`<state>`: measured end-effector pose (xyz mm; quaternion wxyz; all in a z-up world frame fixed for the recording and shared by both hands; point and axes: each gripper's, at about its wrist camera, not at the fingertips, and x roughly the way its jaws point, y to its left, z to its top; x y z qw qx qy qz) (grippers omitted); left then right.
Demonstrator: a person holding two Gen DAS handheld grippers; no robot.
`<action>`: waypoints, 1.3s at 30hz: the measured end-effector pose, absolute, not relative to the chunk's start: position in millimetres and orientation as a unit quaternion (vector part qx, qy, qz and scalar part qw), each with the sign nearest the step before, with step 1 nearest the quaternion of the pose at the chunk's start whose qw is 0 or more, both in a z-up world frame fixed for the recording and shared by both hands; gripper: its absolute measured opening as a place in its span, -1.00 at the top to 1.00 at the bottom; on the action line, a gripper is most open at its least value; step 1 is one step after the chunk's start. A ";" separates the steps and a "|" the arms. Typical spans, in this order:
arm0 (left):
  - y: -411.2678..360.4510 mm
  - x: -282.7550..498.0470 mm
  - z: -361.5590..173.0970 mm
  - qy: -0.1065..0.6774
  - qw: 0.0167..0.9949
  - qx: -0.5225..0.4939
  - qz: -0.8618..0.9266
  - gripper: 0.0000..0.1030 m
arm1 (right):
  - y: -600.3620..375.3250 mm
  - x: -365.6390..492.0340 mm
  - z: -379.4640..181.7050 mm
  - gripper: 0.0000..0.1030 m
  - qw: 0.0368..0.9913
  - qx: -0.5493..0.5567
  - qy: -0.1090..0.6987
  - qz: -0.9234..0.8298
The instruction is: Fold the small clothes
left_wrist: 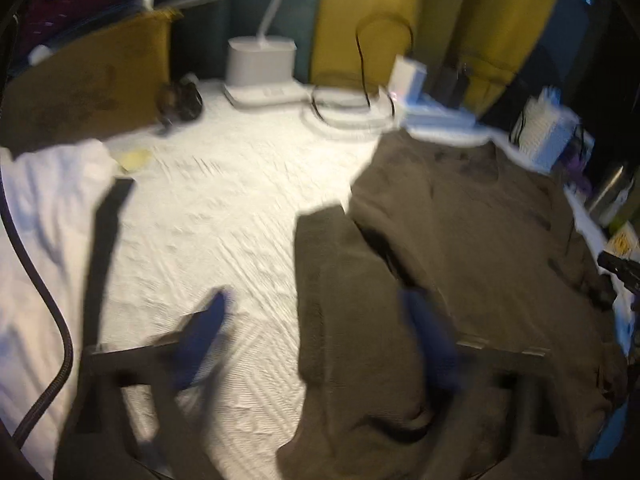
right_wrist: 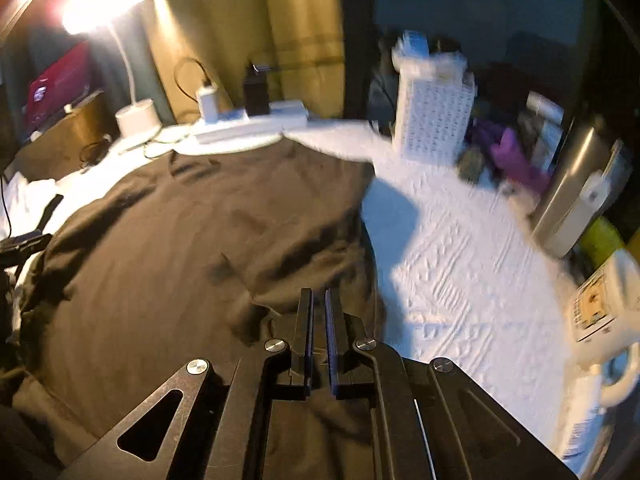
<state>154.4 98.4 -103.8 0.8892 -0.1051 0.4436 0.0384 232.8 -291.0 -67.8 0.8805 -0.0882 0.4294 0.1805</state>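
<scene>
A dark brown garment (left_wrist: 460, 240) lies spread on the white textured bedspread (left_wrist: 224, 208). One sleeve (left_wrist: 332, 280) points toward the left wrist camera. My left gripper (left_wrist: 316, 320) hangs blurred over that sleeve with its blue fingers wide apart, one over the bedspread and one over the cloth; nothing is pinched. In the right wrist view the garment (right_wrist: 180, 240) fills the left half. My right gripper (right_wrist: 318, 300) is shut at the near edge, and the cloth puckers up around its tips.
A white lamp base (right_wrist: 136, 118) and a power strip with chargers (right_wrist: 248, 124) stand at the far edge. A white perforated box (right_wrist: 434, 116) and a metal flask (right_wrist: 572, 192) crowd the right. White cloth (left_wrist: 48, 208), a black strap (left_wrist: 108, 232) and a cable (left_wrist: 40, 280) lie left.
</scene>
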 end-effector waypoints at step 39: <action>-6.8 152.7 -15.2 0.313 0.949 -0.038 -0.020 0.96 | -263.4 232.6 -105.4 -0.74 0.873 -0.156 0.441 0.140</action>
